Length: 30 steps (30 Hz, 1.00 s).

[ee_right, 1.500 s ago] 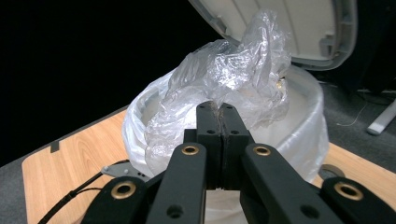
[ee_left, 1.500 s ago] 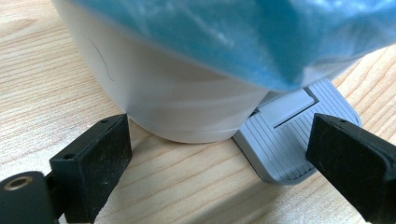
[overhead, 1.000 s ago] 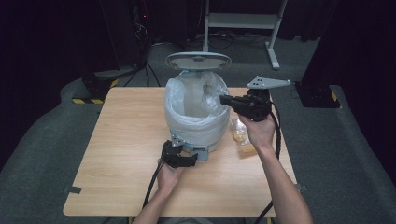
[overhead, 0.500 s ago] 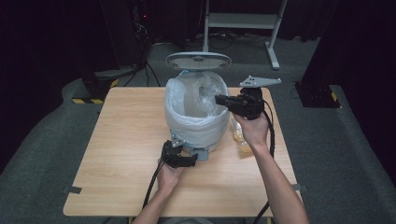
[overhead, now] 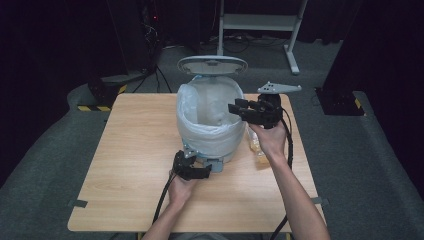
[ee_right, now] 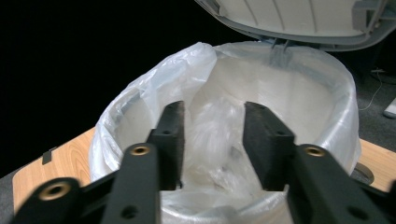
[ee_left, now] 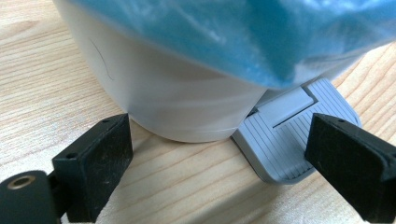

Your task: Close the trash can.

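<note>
Pressing near the table (overhead: 125,165) edge, left gripper (overhead: 192,169) stands jaws wide over the ribbed grey pedal (ee_left: 285,140), nothing clamped. Beyond it the bin (overhead: 212,145): round, smooth white plastic, upright mid-table, crinkled clear liner (ee_right: 219,121) folded over its rim, domed lid (overhead: 212,65) tipped up behind. Right gripper (overhead: 239,109) hangs over the mouth, jaws just opened partway, empty.

Lab: black curtains (overhead: 60,40), floor cables (overhead: 155,75)
</note>
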Motion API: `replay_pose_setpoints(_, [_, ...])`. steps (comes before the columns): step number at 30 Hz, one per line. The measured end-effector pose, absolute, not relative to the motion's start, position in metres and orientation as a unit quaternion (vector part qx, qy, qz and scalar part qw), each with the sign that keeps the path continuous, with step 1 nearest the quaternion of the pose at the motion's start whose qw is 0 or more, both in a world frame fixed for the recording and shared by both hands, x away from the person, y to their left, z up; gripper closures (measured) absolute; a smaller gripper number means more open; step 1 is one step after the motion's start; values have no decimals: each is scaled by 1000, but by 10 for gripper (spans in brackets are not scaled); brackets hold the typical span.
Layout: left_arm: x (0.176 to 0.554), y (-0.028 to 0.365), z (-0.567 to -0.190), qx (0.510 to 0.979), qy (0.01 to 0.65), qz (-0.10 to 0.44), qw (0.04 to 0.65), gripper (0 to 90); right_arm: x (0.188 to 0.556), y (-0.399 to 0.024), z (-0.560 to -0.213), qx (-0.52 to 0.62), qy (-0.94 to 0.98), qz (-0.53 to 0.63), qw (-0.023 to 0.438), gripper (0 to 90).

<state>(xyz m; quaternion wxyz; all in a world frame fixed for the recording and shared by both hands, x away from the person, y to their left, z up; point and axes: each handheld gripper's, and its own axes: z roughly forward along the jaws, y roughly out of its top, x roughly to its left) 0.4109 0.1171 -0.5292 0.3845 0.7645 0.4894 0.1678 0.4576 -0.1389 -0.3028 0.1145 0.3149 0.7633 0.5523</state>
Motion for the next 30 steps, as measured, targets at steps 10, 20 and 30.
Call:
replay_pose_setpoints(10, [411,117,-529,765,489,167,385,78,453,-147,-310,319,754,561,125,406])
replay_pose_setpoints(20, [411,117,-529,764,490,167,385,78,443,-155,-315,316,752,560,143,375])
replay_pose_setpoints(30, [411,117,-529,765,490,167,385,78,434,-162,-316,309,753,559,158,373])
